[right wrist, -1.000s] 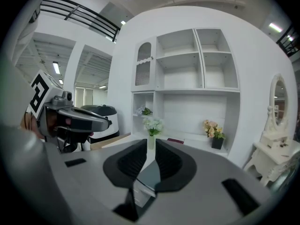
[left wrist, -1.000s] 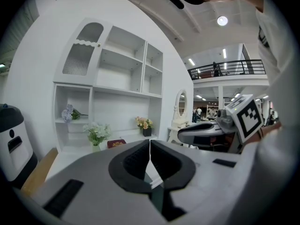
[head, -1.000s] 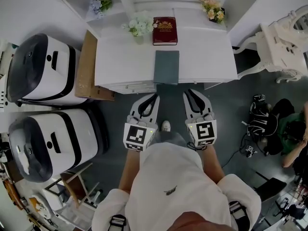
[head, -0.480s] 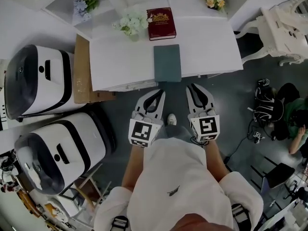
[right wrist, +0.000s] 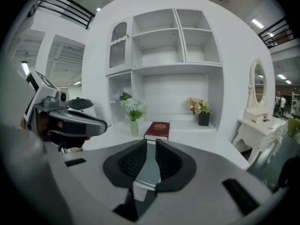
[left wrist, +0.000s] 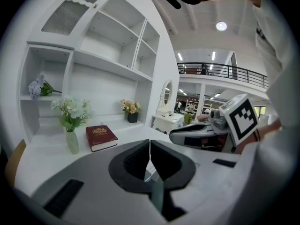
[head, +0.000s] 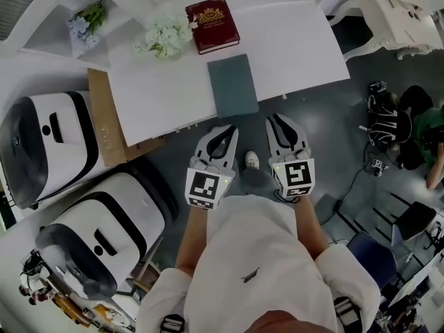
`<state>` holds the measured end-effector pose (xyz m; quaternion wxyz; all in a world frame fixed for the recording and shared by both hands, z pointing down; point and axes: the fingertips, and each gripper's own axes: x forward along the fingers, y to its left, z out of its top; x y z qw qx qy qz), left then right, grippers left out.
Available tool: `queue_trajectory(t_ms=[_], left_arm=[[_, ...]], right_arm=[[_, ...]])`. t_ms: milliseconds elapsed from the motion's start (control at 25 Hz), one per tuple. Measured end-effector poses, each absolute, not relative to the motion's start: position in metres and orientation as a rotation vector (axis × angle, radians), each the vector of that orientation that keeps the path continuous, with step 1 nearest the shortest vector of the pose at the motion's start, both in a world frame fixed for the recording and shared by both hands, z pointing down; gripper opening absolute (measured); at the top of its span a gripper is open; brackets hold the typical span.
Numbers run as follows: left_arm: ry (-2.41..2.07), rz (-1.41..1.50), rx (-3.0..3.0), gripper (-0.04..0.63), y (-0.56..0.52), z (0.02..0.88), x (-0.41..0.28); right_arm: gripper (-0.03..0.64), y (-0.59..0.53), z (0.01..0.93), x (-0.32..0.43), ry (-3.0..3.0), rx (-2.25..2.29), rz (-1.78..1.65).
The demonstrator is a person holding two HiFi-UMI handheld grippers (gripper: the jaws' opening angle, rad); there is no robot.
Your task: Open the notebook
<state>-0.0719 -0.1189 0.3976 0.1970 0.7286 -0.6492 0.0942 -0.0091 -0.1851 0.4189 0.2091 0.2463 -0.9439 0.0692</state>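
Grey-green closed notebook [head: 233, 85] laid on white desk [head: 298, 44], near front edge. Dark red hardcover book [head: 211, 25] set behind it, vase of white flowers [head: 164, 37] left of book. Left gripper [head: 226, 132] and right gripper [head: 277, 122] held side by side before desk edge, apart from notebook.

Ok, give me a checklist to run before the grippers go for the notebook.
1. Notebook closed, flat on the desk: ok.
2. Left gripper and right gripper short of it, touching nothing: ok.
3. Right jaws slightly apart, empty: ok.
4. Left jaws together, too closed to take a cover: not ok.
5. Red book and flower vase apart from the notebook: ok.
6. Which side the cover opens: cannot tell.
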Motion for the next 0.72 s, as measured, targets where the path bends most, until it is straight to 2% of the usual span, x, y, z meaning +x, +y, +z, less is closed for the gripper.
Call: queue_trajectory(t_ms=[720], left_arm=[[-1.580, 0.336, 2.115, 0.000, -0.147, 0.463, -0.086]], right_arm=[[0.043, -0.202, 0.500, -0.026, -2.481, 0.819, 0.361]])
